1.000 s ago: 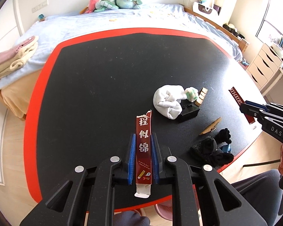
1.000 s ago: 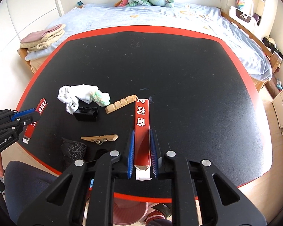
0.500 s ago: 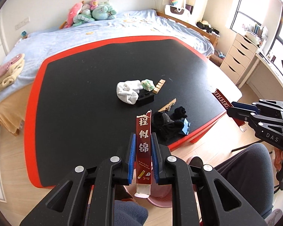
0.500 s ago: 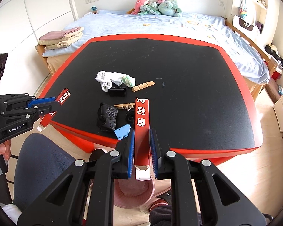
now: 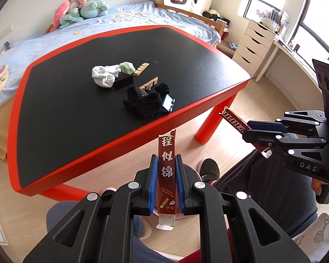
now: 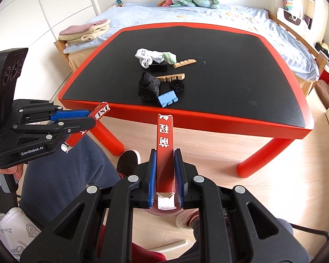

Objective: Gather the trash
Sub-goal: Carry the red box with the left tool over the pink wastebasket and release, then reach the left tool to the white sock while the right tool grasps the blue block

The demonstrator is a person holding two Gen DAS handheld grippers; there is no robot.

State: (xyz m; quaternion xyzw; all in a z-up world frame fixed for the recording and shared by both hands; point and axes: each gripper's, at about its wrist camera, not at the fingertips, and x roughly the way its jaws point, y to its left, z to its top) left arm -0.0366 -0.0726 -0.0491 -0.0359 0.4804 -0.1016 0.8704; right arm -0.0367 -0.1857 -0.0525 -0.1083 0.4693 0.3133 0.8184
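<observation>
My left gripper [image 5: 166, 180] is shut on a long dark red box with white characters [image 5: 167, 171]. My right gripper [image 6: 165, 178] is shut on a second long red box [image 6: 165, 144]. Both are held off the table, above the floor and the person's legs. Each gripper shows in the other's view: the right gripper [image 5: 265, 129] at the right of the left wrist view with its box [image 5: 234, 120], the left gripper [image 6: 76, 118] at the left of the right wrist view with its box [image 6: 85, 127]. A pink bin [image 6: 164, 213] lies under the fingers, mostly hidden.
The black table with a red rim [image 6: 208, 112] holds a white sock [image 6: 148, 55], black socks [image 6: 148, 85], a blue clip [image 6: 167, 98], wooden pieces [image 6: 184, 62] and a black block [image 6: 158, 67]. A bed [image 6: 219, 15] stands behind. White drawers [image 5: 252, 41] stand at the right.
Both grippers have drawn back and away from the table with their red boxes, from over the tabletop to above the floor and the pink bin. The table's items have not moved.
</observation>
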